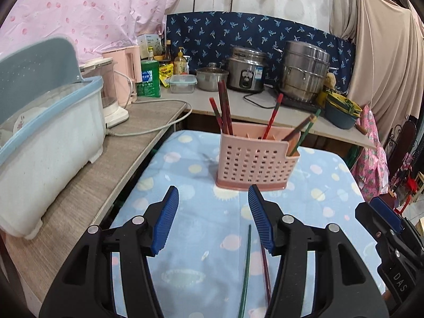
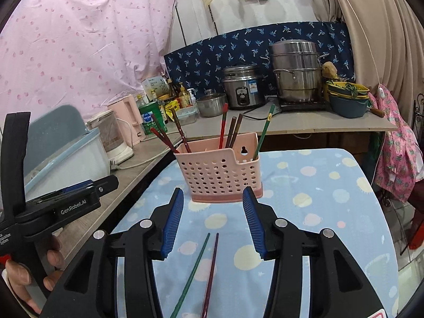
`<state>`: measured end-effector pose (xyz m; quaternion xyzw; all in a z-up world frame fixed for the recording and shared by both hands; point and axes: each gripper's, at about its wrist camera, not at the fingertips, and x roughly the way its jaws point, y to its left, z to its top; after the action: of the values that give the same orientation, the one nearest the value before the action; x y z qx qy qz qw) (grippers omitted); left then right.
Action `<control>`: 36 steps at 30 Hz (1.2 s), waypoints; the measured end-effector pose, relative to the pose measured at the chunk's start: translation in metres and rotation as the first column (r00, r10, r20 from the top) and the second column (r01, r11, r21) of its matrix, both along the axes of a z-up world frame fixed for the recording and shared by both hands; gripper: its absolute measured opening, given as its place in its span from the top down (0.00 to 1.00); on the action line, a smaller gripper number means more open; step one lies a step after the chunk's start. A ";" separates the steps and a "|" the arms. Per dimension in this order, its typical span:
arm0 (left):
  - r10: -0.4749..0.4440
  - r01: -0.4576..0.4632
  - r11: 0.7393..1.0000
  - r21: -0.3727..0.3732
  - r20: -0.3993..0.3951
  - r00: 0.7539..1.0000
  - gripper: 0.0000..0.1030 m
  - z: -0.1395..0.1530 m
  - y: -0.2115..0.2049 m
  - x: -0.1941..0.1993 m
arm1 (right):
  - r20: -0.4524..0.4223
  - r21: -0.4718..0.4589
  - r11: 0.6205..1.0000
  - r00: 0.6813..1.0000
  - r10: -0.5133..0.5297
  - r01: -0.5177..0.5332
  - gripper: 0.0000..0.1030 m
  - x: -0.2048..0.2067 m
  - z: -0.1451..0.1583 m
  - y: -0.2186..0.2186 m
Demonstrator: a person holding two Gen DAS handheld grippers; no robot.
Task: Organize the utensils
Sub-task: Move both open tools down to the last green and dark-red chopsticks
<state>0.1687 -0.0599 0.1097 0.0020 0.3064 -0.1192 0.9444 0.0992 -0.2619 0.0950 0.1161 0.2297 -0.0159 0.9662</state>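
Both tools hang over the cloth-covered surface with their blue pads parted and nothing between them: the left tool and the right tool. Two loose chopsticks lie on the cloth beneath them, a green chopstick beside a dark red chopstick, close together. Further back stands the pink holder, upright, with several chopsticks already leaning in its compartments.

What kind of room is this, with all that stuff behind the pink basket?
Most likely a home kitchen. A rice cooker and a stacked steel steamer pot stand on the back counter, a dish rack holds plates at the left, and chopsticks stand in the pink utensil holder.
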 end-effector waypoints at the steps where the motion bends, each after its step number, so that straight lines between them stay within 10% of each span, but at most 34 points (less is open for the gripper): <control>1: 0.001 -0.001 1.000 0.004 -0.004 1.000 0.50 -0.004 0.001 -0.004 | -0.005 -0.001 1.000 1.000 0.000 0.000 0.56 -0.004 -0.003 0.002; 36: -0.010 0.031 0.997 0.075 -0.257 0.966 0.49 -0.132 0.014 -0.074 | -0.291 0.014 0.999 0.956 0.032 -0.029 0.56 -0.070 -0.141 0.044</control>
<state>0.0946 -0.0462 -0.0223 0.0268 0.4301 -0.1161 0.8949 0.0296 -0.2180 -0.0461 0.1135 0.3711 -0.0167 0.9215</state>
